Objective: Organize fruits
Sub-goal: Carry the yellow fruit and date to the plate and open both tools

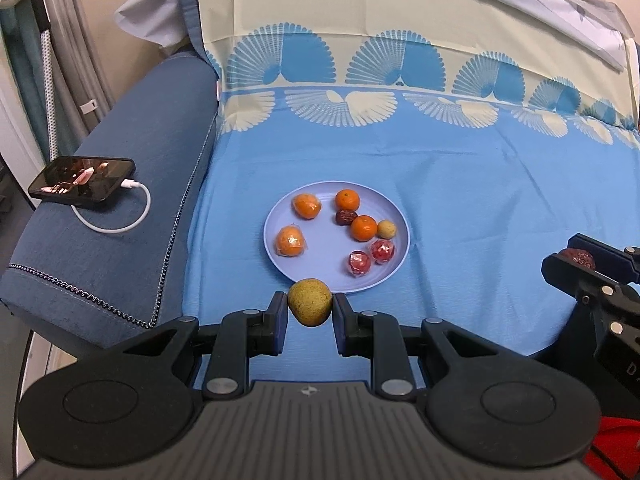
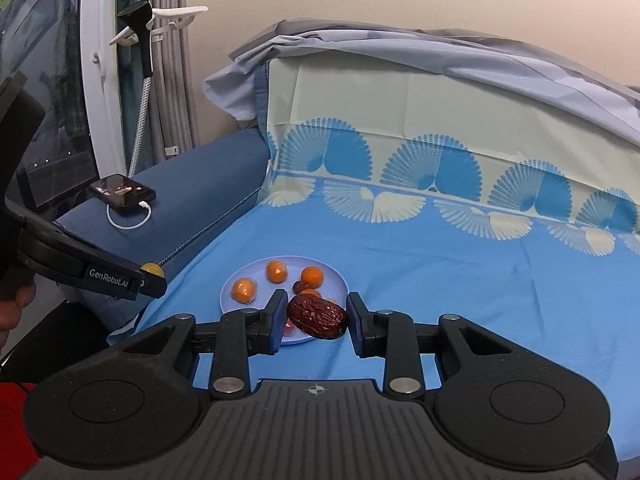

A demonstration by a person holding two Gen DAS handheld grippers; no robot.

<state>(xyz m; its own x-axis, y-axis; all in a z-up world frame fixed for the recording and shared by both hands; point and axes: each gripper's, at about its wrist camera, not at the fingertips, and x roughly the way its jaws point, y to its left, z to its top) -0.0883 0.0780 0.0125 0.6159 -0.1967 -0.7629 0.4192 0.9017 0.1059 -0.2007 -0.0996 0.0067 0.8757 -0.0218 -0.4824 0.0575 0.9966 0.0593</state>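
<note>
My left gripper (image 1: 310, 307) has its jaws closed on a yellow-green fruit (image 1: 309, 301), pinched from both sides just short of the near rim of the lilac plate (image 1: 280, 220); seen from my right wrist, that left gripper (image 2: 154, 278) sits at 9 o'clock with a sliver of the same fruit (image 2: 152, 269) showing at its tip. My right gripper (image 2: 318, 317) has its jaws nearly shut around a wrinkled red date (image 2: 317, 316); the left pad touches it, and I cannot tell whether the right pad does; from my left wrist, the right gripper (image 1: 576, 260) appears at 3 o'clock with the date (image 1: 579, 258) between its pads. The plate rests on a blue patterned cloth (image 1: 460, 200) over a sofa; on it lie 2 bare oranges (image 1: 347, 200), 2 oranges in clear wrap (image 1: 291, 241), 1 more dark date (image 1: 345, 217), 1 small yellowish fruit (image 1: 387, 229) and 2 red wrapped fruits (image 1: 383, 250); the wrapped oranges sit toward 9 o'clock, the red pair toward 5 o'clock. A phone (image 1: 82, 179) on a white cable (image 1: 120, 220) lies on the blue armrest (image 1: 120, 240) at 9 o'clock.
</note>
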